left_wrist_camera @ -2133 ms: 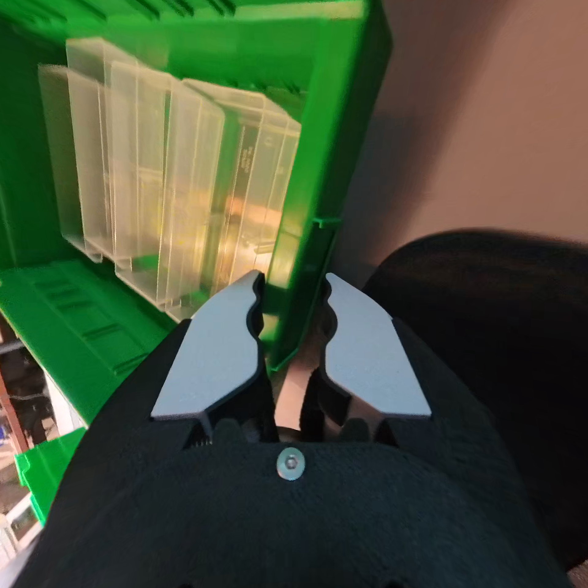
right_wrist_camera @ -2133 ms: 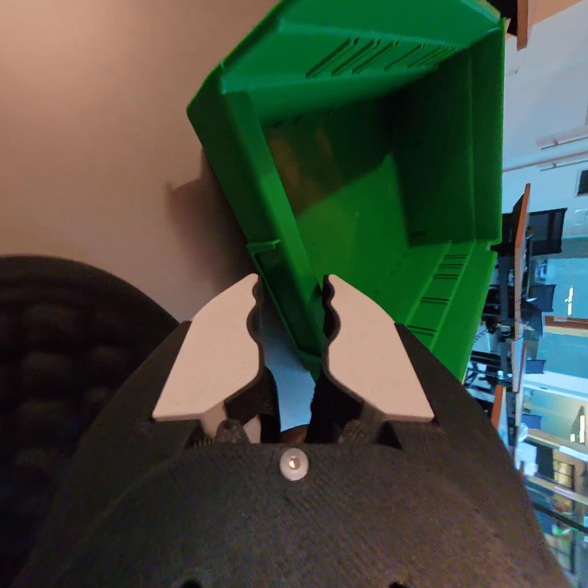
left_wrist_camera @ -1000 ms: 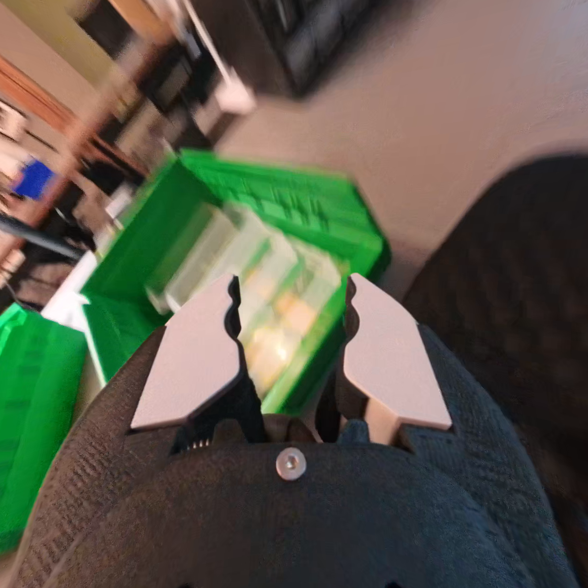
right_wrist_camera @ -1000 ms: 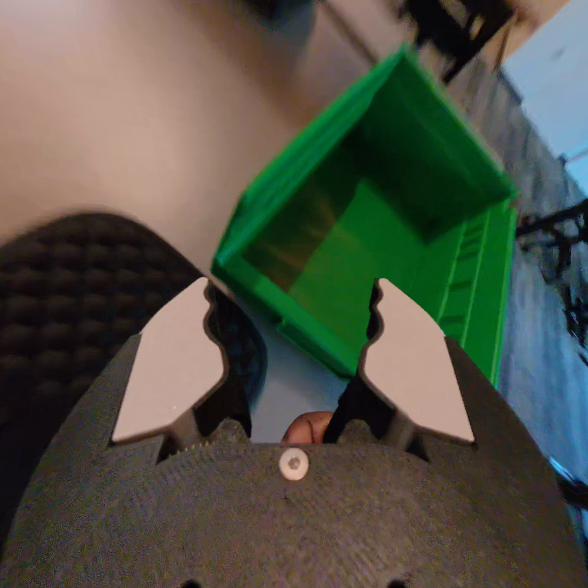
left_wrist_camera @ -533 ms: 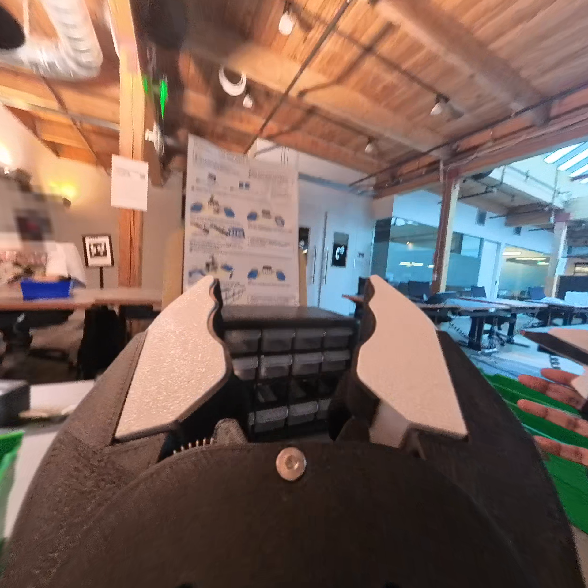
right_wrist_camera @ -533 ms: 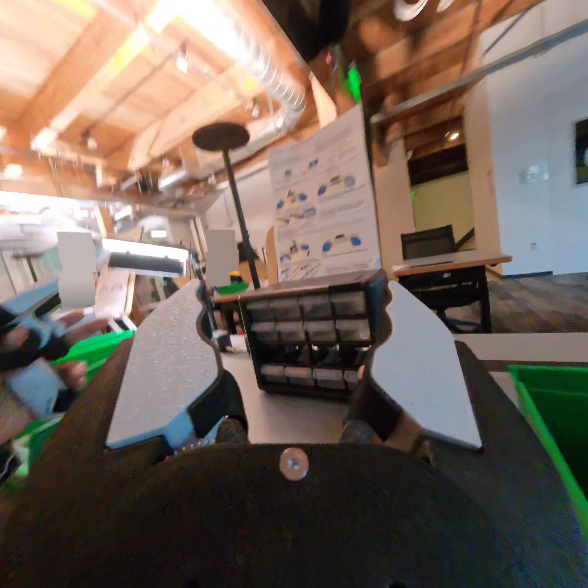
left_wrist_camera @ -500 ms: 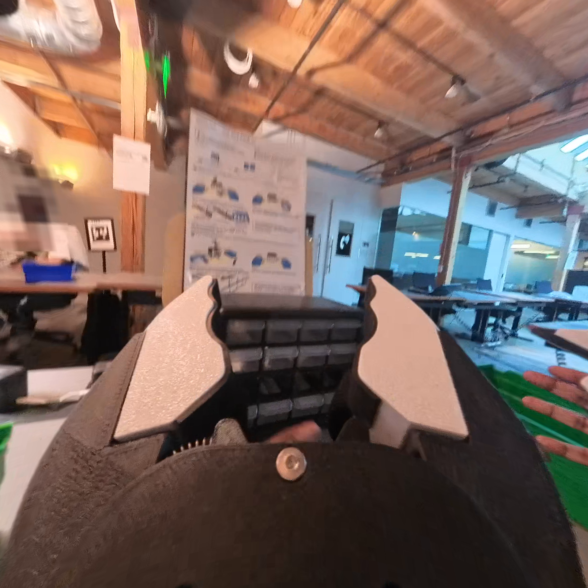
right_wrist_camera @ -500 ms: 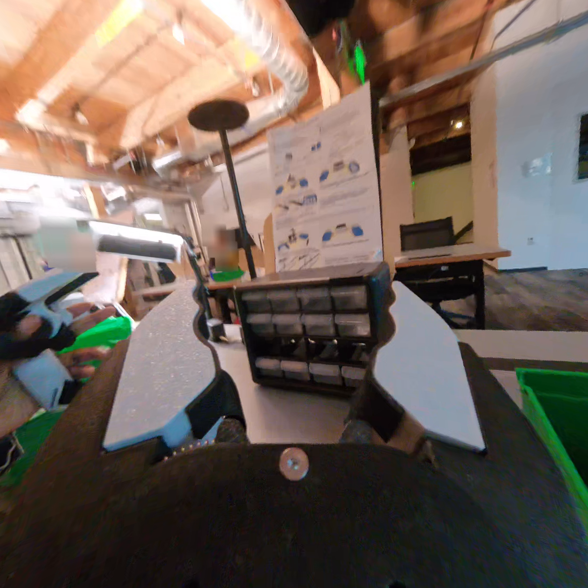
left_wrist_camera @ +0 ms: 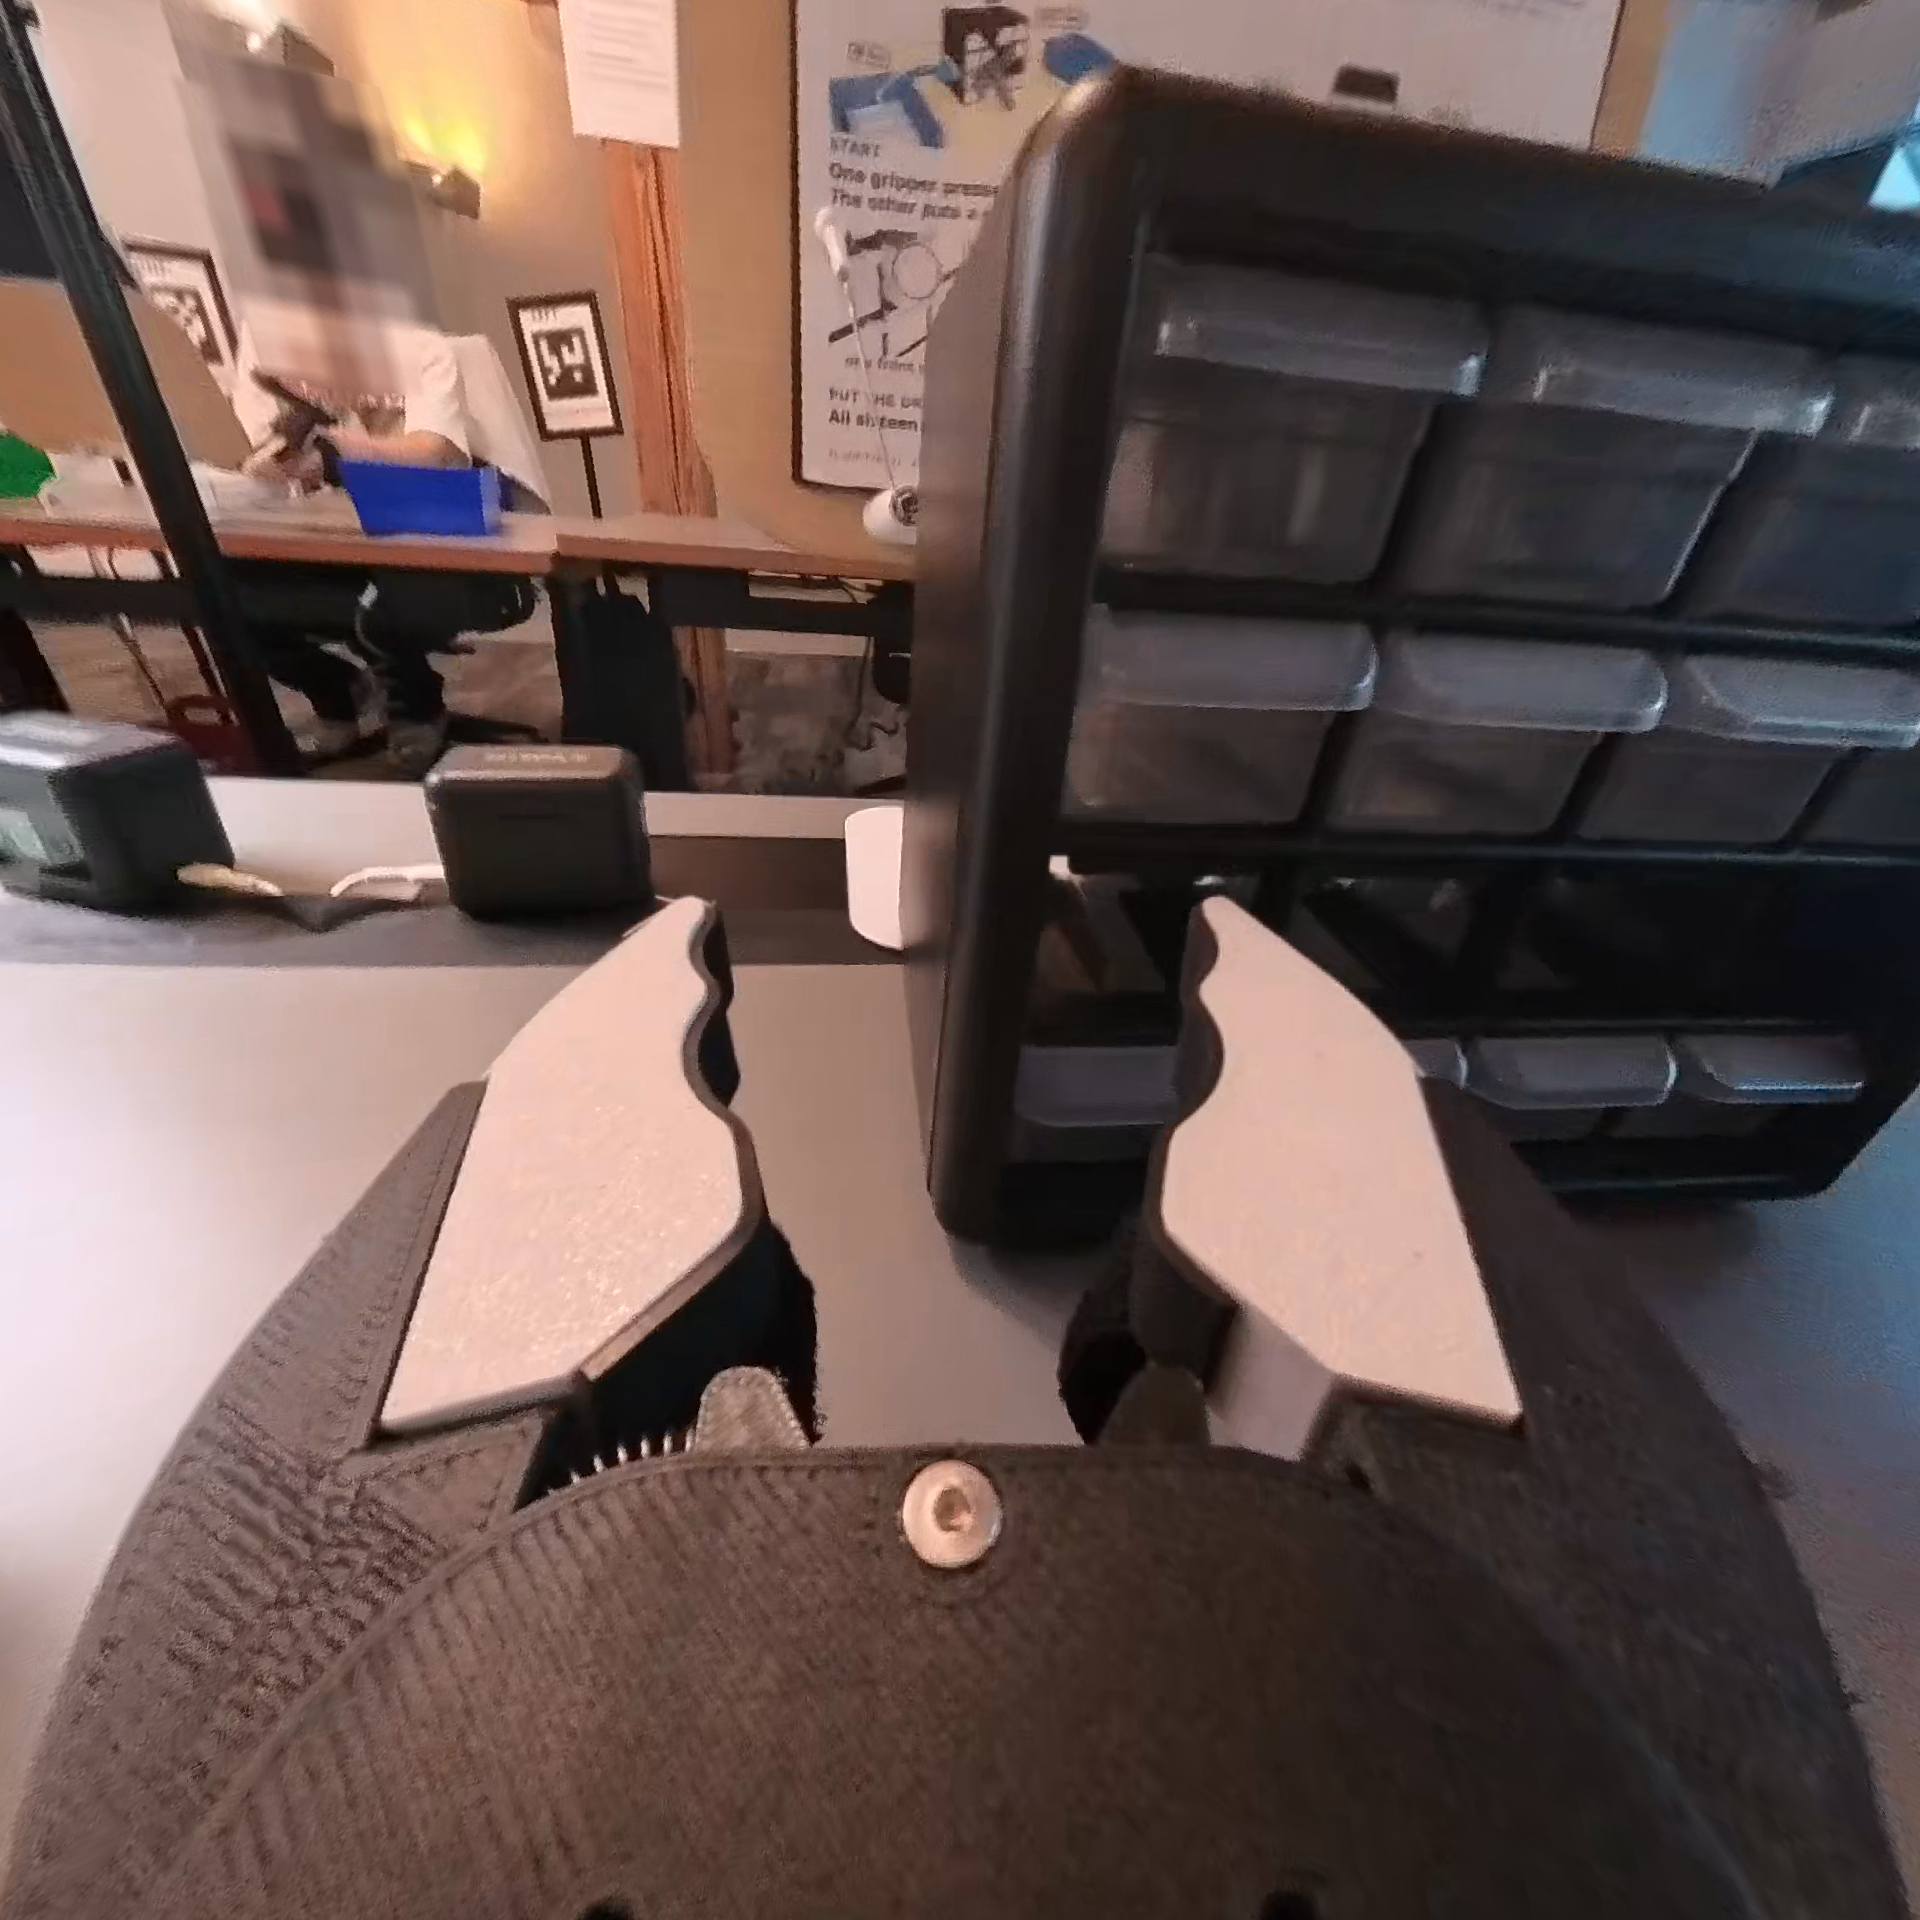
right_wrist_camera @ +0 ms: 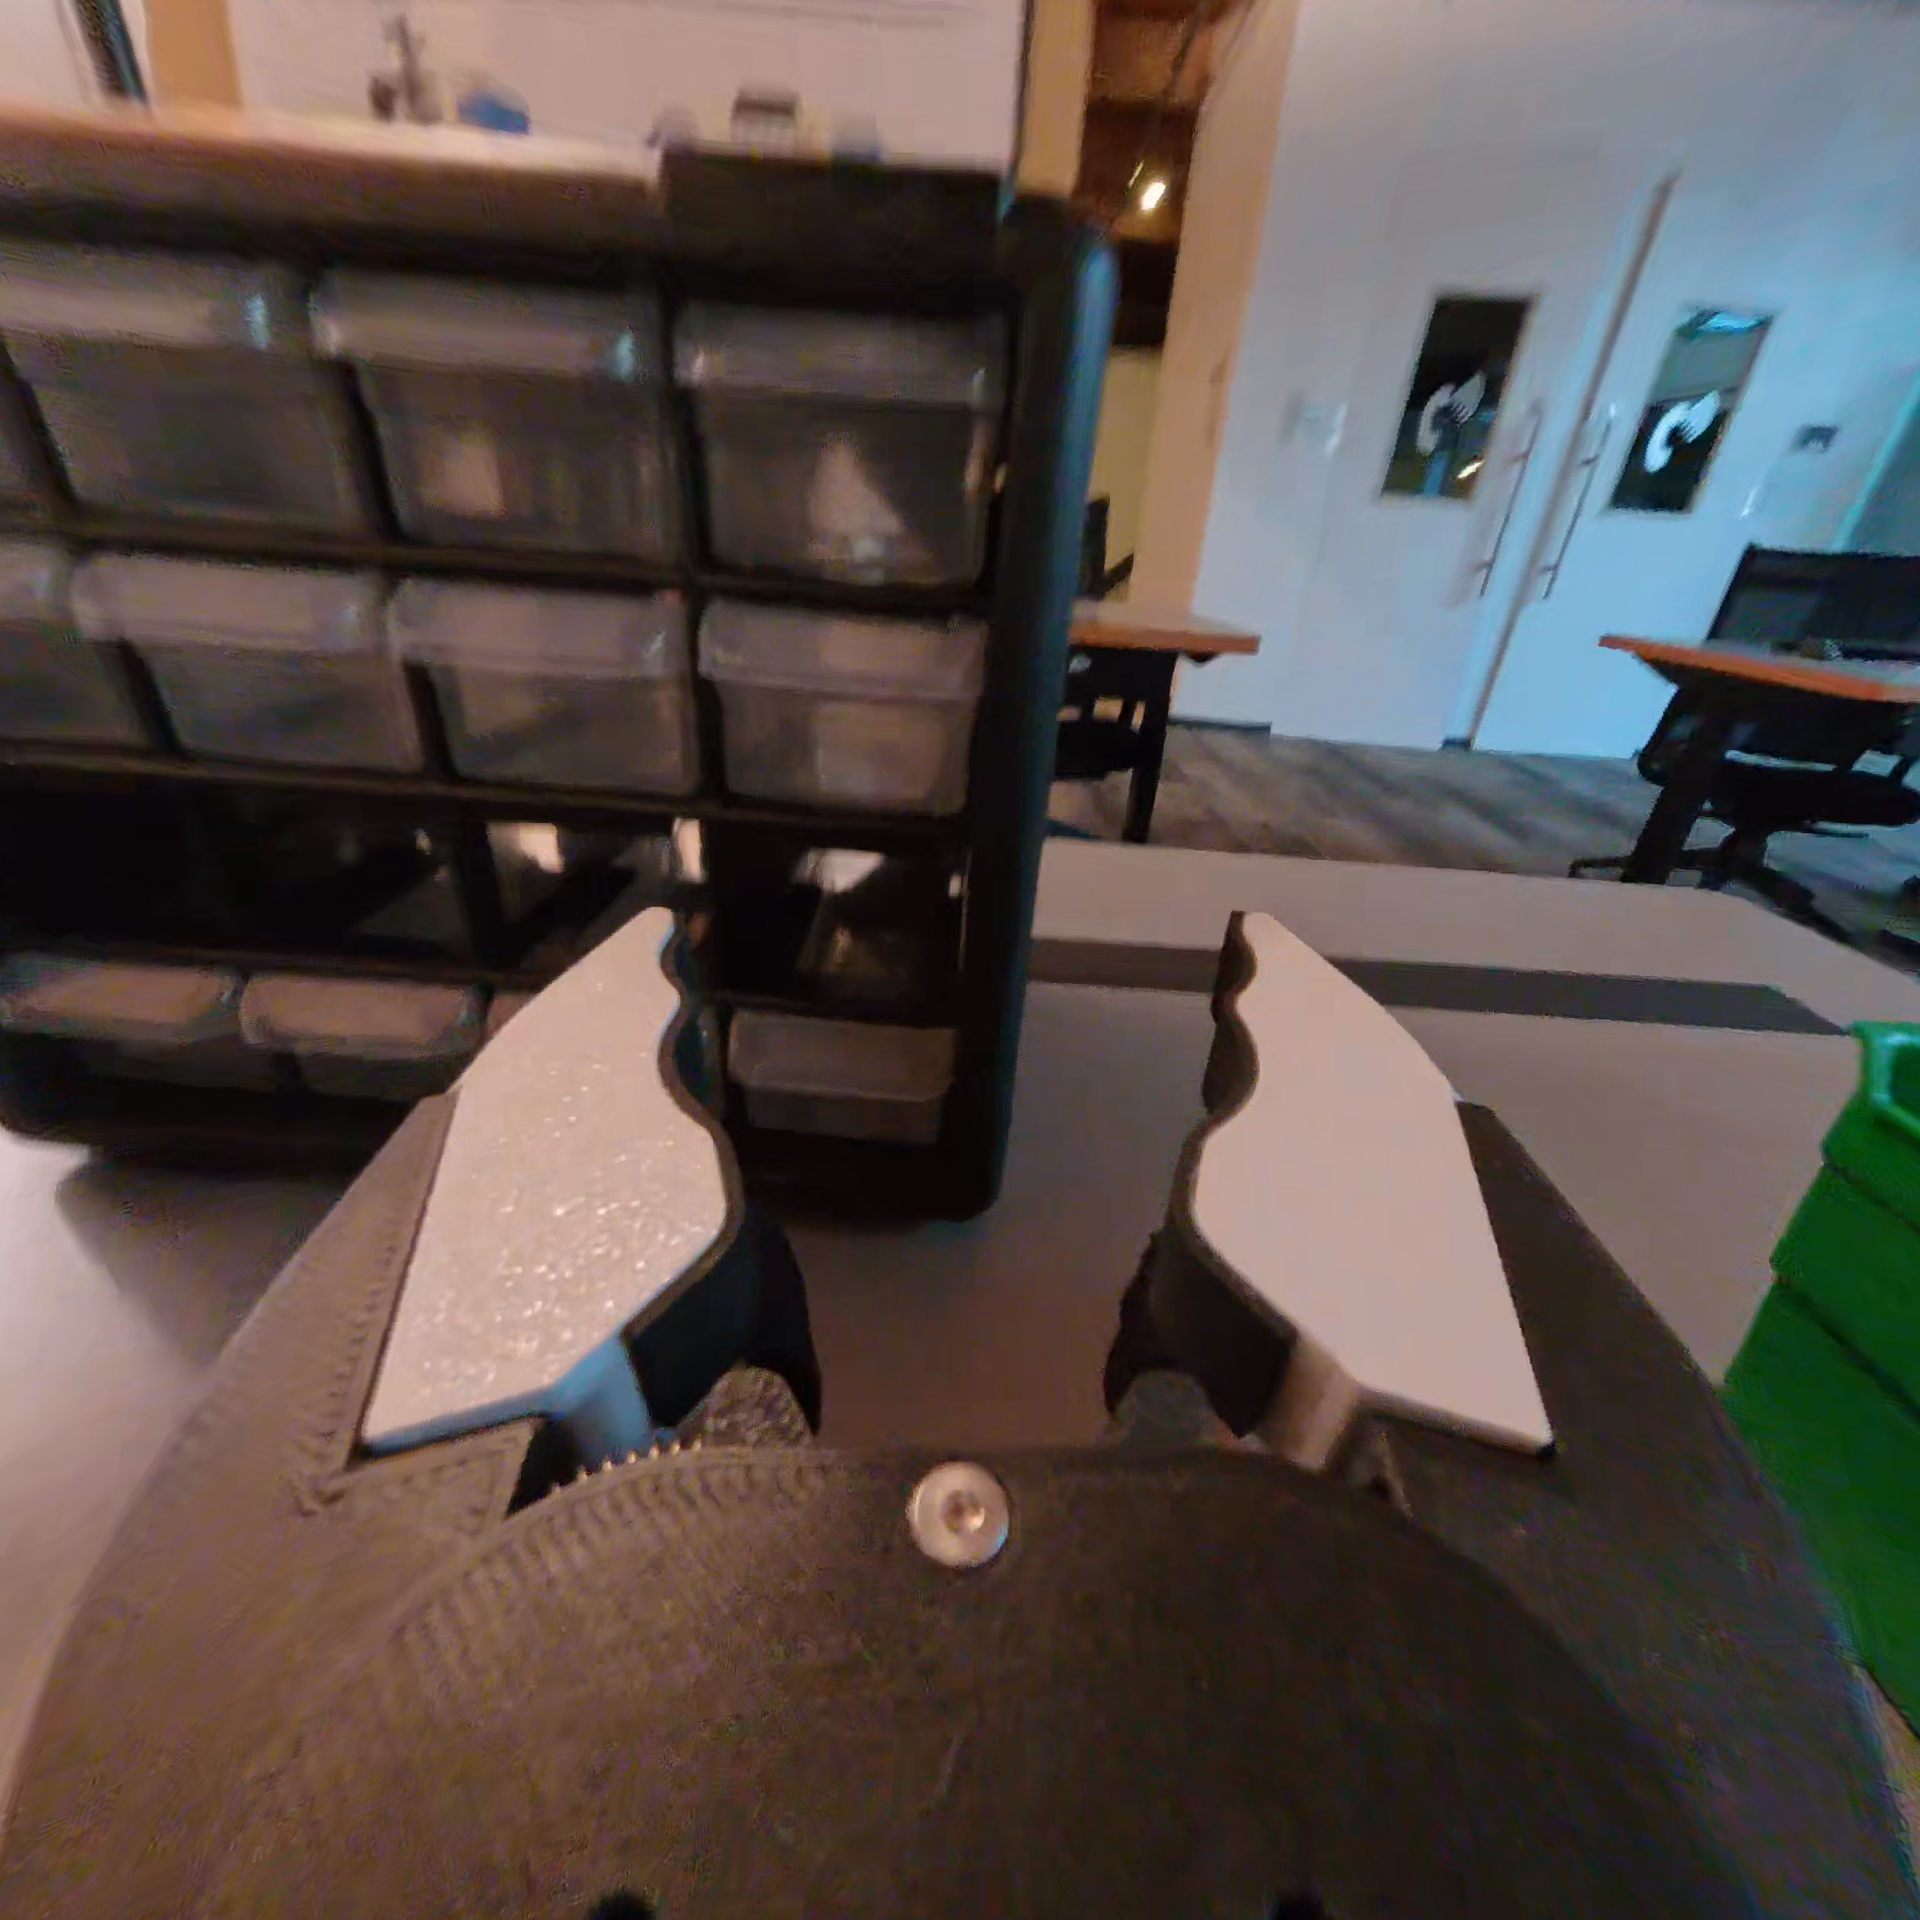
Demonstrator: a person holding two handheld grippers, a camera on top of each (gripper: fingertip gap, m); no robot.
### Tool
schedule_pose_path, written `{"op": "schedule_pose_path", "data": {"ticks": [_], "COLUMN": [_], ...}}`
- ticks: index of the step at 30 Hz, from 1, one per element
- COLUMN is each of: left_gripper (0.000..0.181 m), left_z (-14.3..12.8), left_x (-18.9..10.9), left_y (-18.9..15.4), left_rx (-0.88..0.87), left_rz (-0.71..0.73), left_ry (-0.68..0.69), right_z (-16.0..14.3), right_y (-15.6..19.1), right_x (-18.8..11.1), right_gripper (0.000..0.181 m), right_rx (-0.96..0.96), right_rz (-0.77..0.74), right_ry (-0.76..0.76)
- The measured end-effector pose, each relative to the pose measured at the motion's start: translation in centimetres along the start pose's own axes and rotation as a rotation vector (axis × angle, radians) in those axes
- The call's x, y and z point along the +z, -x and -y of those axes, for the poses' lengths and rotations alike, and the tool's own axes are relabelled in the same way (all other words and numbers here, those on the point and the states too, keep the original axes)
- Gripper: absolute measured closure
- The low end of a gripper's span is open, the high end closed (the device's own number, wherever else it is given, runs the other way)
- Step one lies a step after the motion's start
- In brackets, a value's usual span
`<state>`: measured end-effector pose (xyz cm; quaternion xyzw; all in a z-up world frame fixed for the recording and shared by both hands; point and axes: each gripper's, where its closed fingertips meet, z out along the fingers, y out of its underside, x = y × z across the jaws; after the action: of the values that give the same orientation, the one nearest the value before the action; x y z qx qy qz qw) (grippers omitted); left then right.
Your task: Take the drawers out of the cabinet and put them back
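Both grippers [left_wrist_camera: 956, 966] [right_wrist_camera: 951, 977], apparently empty, now nearer cabinet [left_wrist_camera: 977, 623].

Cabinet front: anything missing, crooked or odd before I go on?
The black drawer cabinet stands upright, but its third row is open slots with no drawers, while the rows above and below hold clear drawers. Both claws are open and empty.

Printed lettering is seen on a white wall poster [left_wrist_camera: 914, 239], and square coded markers on framed signs [left_wrist_camera: 566, 358].
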<state>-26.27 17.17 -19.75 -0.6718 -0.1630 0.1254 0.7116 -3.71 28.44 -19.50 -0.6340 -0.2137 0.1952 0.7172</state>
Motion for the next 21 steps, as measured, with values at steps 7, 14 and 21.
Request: {"op": "schedule_pose_path", "data": {"ticks": [7,14,21], "left_gripper": [0.104,0.108,0.123], "left_z": [-0.8,-1.8,-2.7], "left_x": [1.8,3.3,4.2], "left_y": [-0.6,-1.1,-0.3], "left_rx": [0.166,0.236,0.121], "left_rz": [0.032,0.043,0.032], "left_ry": [0.026,0.091,0.174], "right_z": [-1.0,-2.4,-3.5], "right_y": [-0.5,-0.5,-0.5], "right_x": [3.2,5.1,6.3], "right_gripper": [0.116,0.129,0.131], "right_rx": [-0.112,-0.042,-0.022], "right_rz": [-0.045,0.018,0.034], "right_ry": [0.042,0.150,0.232]}}
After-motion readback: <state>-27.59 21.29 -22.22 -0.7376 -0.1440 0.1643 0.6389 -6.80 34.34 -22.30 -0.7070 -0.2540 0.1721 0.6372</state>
